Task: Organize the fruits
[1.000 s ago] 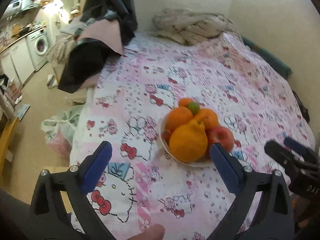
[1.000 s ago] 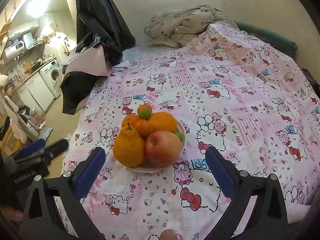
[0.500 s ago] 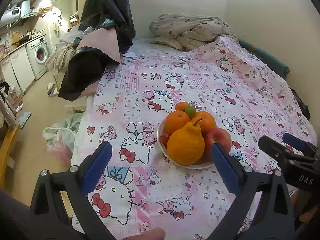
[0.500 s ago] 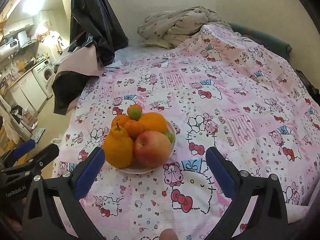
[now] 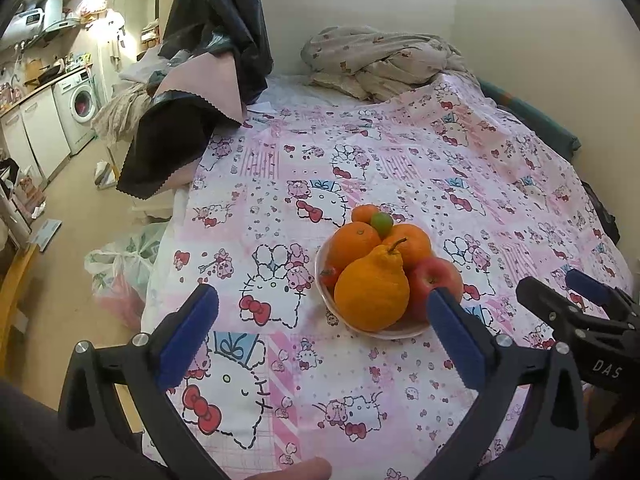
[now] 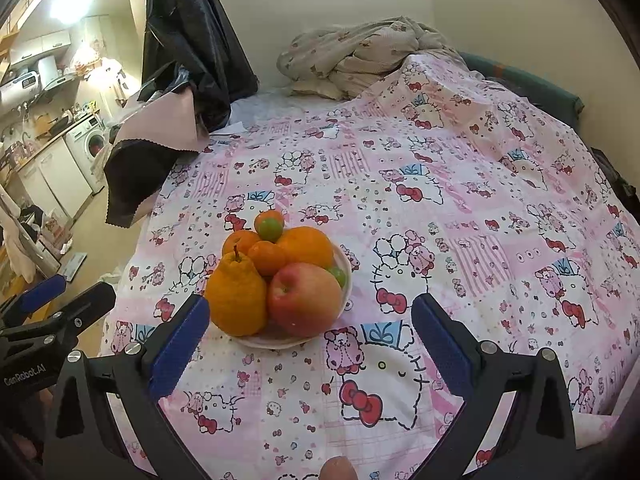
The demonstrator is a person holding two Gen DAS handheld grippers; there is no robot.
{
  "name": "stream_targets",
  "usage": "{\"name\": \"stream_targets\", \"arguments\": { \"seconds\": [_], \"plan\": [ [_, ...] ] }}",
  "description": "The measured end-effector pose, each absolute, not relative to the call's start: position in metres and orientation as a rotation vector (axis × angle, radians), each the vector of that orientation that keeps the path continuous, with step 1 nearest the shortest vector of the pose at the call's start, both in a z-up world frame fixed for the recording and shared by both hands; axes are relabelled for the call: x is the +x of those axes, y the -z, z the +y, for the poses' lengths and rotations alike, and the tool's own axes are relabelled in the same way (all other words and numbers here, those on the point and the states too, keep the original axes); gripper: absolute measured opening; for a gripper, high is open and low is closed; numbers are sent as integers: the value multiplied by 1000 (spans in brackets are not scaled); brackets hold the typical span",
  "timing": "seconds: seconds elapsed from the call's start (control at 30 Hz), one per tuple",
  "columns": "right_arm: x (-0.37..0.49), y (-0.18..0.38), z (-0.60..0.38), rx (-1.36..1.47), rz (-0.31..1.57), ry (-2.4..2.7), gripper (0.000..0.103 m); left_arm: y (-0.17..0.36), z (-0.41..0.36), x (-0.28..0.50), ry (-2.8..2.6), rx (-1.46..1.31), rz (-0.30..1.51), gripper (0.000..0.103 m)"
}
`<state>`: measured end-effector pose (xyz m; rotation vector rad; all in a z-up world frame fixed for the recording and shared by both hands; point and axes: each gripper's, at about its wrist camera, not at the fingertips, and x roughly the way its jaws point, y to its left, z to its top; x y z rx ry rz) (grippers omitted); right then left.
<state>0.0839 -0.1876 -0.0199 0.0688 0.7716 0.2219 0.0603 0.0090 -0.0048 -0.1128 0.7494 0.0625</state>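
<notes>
Pink bowl point(image 6: 347, 276) heaped: oranges, apple point(image 6: 305, 299) (front), lime point(image 6: 269, 229); both grippers' jaws released, empty.

A pink cartoon-cat printed bedsheet point(image 5: 400, 168) covers the bed. A crumpled beige blanket point(image 5: 380, 60) lies at its far end. Far left stand a white washing machine point(image 5: 80, 110) and a hanging black garment point(image 6: 192, 36).

1. Warm, even indoor light; the bedspread point(image 6: 460, 184) is bright and sharp.
2. A ceiling lamp point(image 6: 72, 4) glares at the upper left, washing out the kitchen.
3. Soft shadows lie under the fruit bowl point(image 6: 280, 340).
4. Fisheye bending and dark vignetting mark the corners.
</notes>
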Motion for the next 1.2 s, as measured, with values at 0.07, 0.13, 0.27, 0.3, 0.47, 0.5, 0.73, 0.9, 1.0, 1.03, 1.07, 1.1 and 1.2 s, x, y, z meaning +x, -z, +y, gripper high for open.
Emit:
{"name": "stream_targets", "arguments": {
  "seconds": [0.07, 0.13, 0.27, 0.3, 0.47, 0.5, 0.73, 0.9, 1.0, 1.03, 1.07, 1.1, 1.2],
  "plan": [
    [84, 20, -188, 69, 771, -222, 103, 5, 10, 61, -64, -114, 752, 103],
    [84, 20, -188, 67, 771, -223, 103, 6, 11, 61, -66, -115, 755, 103],
    [84, 20, -188, 69, 772, -221, 103, 6, 12, 61, -70, -116, 758, 103],
    [84, 20, -188, 70, 771, -222, 103, 6, 11, 61, -70, -115, 757, 103],
    [83, 20, -187, 68, 772, -224, 103, 6, 12, 62, -68, -115, 756, 103],
    [82, 19, -186, 67, 771, -224, 103, 7, 12, 62, -68, -116, 757, 103],
    [81, 20, -185, 64, 774, -224, 103, 6, 12, 62, -65, -118, 756, 103],
    [82, 21, -184, 66, 778, -225, 103, 6, 12, 62, -66, -118, 756, 103],
    [82, 21, -184, 65, 778, -226, 103, 6, 12, 62, -67, -118, 755, 103],
    [82, 21, -184, 65, 778, -226, 103, 6, 12, 62, -66, -119, 756, 103],
    [82, 21, -184, 65, 779, -226, 103, 6, 12, 62, -66, -118, 756, 103],
    [82, 21, -184, 65, 779, -226, 103, 6, 12, 62, -66, -118, 756, 103],
    [82, 21, -184, 65, 778, -227, 103, 6, 12, 63, -63, -119, 756, 103]
  ]
}}
